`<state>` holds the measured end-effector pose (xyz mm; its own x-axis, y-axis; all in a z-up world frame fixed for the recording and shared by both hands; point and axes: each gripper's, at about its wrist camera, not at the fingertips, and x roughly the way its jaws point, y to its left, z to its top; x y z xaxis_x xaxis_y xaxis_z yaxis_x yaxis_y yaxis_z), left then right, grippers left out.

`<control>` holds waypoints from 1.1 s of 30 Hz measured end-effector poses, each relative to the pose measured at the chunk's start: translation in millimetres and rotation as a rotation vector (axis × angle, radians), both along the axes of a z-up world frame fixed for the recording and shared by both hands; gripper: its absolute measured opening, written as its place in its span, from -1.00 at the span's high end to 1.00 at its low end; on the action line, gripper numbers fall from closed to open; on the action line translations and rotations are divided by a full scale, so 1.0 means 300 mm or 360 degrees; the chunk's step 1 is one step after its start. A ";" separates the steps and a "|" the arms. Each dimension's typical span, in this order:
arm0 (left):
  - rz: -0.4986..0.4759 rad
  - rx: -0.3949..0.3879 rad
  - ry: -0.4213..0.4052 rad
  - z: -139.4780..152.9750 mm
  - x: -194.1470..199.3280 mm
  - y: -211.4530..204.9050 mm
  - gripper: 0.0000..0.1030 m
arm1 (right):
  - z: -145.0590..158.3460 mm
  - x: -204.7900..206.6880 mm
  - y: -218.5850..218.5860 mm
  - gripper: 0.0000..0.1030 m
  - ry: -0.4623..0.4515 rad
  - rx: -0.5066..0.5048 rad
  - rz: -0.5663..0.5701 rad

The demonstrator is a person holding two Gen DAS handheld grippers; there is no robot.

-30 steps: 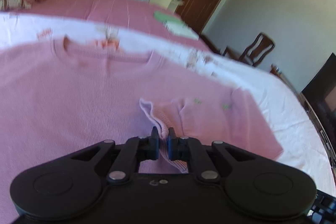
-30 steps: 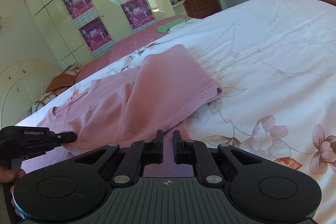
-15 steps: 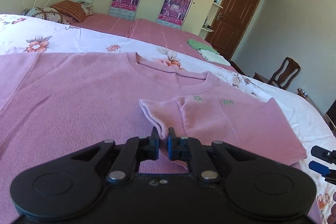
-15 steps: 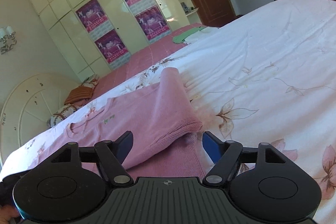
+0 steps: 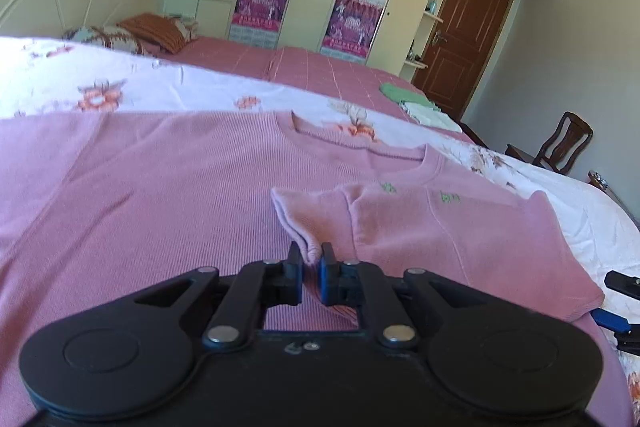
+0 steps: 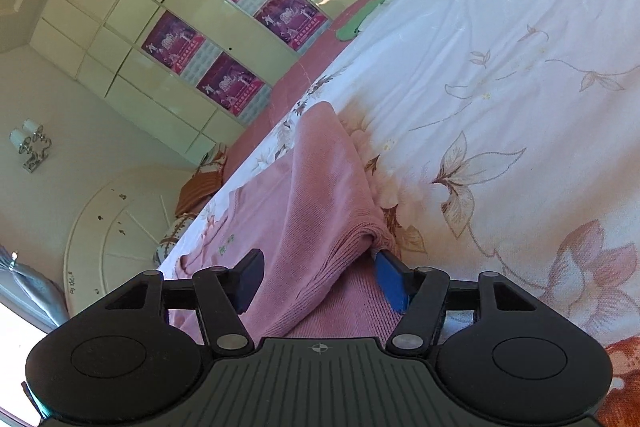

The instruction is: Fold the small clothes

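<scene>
L gripper (image 5: pixel 308 261), low centre of the left view, has its jaws pressed almost together and pinches a bunched edge of the pink top (image 5: pixel 200 195); I think it is the cuff of the folded-over sleeve. R gripper (image 6: pixel 316 277), low centre of the right view, stands spread. Its jaws have just been closing a bit after a wide opening, and the folded sleeve edge lies between them, but the pads (image 6: pixel 390 283) do not press it, so this side looks released.

Step, as I judge: the right sleeve/side is laid over the body, approx. one fold nearly done. Next move calls for the L gripper to set its cuff down flat and let go w/o dragging the layer, then both grippers go to the other side.

The top lies flat on the bed (image 5: pixel 48 79), filling the middle of the left view, neck toward upper centre. It is a fine ribbed knit, soft and limp, with a round neckline and small green marks near the chest. The sheet (image 6: pixel 520 67) is white cotton w/ printed flowers, lightly wrinkled.
</scene>
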<state>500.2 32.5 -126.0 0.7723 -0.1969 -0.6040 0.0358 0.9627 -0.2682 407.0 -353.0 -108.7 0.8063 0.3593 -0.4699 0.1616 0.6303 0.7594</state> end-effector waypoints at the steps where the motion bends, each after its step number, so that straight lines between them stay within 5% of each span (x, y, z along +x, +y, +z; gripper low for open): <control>1: 0.0001 -0.0015 0.0026 -0.010 0.007 0.004 0.78 | -0.003 -0.001 -0.004 -0.21 -0.0003 0.0018 0.0003; 4: 0.0010 -0.0084 0.0062 -0.029 0.027 0.022 0.55 | -0.011 0.001 -0.019 -0.20 -0.0002 0.0051 -0.0027; 6: 0.0021 -0.0147 0.0069 -0.031 0.049 0.033 0.33 | -0.020 0.002 -0.027 -0.03 0.0006 0.0084 -0.0050; 8: 0.0033 -0.0201 0.0094 -0.035 0.081 0.038 0.30 | -0.028 0.007 -0.039 0.03 0.0013 0.0125 -0.0064; 10: 0.0039 -0.0247 0.0118 -0.037 0.113 0.041 0.49 | -0.033 0.009 -0.043 0.22 0.0036 0.0127 -0.0080; 11: 0.0039 -0.0237 0.0089 -0.027 0.117 0.040 0.94 | -0.033 0.011 -0.043 0.41 0.0055 0.0113 -0.0083; 12: 0.0081 -0.0189 -0.0049 0.003 0.091 0.034 0.94 | -0.032 0.012 -0.042 0.65 0.0081 0.0082 -0.0089; 14: 0.0079 -0.0094 -0.0323 0.065 0.018 0.005 0.93 | -0.030 0.006 -0.042 0.74 0.0100 0.0048 -0.0094; 15: 0.0083 -0.0032 -0.0354 0.075 0.000 -0.011 0.93 | -0.027 -0.001 -0.040 0.74 0.0094 0.0041 -0.0091; 17: 0.0173 0.0120 -0.0315 0.042 -0.016 -0.026 0.93 | -0.022 -0.013 -0.030 0.76 0.0084 -0.0016 -0.0073; 20: 0.0231 0.0049 -0.0059 -0.041 0.025 0.016 0.93 | -0.021 -0.022 -0.017 0.79 0.0081 -0.0071 -0.0051; 23: 0.0203 0.0059 -0.0021 -0.032 0.049 0.021 0.87 | -0.003 -0.035 -0.005 0.78 0.0085 -0.0144 -0.0011; 25: 0.0190 0.0079 -0.0024 -0.030 0.048 0.028 0.64 | 0.019 -0.061 -0.009 0.77 0.0074 -0.0186 0.0023; 27: 0.0201 0.0065 -0.0042 -0.030 0.040 0.045 0.10 | 0.056 -0.105 -0.013 0.77 0.0001 -0.0265 0.0013; 33: 0.0178 0.0153 -0.0008 -0.035 0.064 0.023 0.47 | 0.071 -0.052 0.006 0.78 -0.0036 -0.0423 0.0110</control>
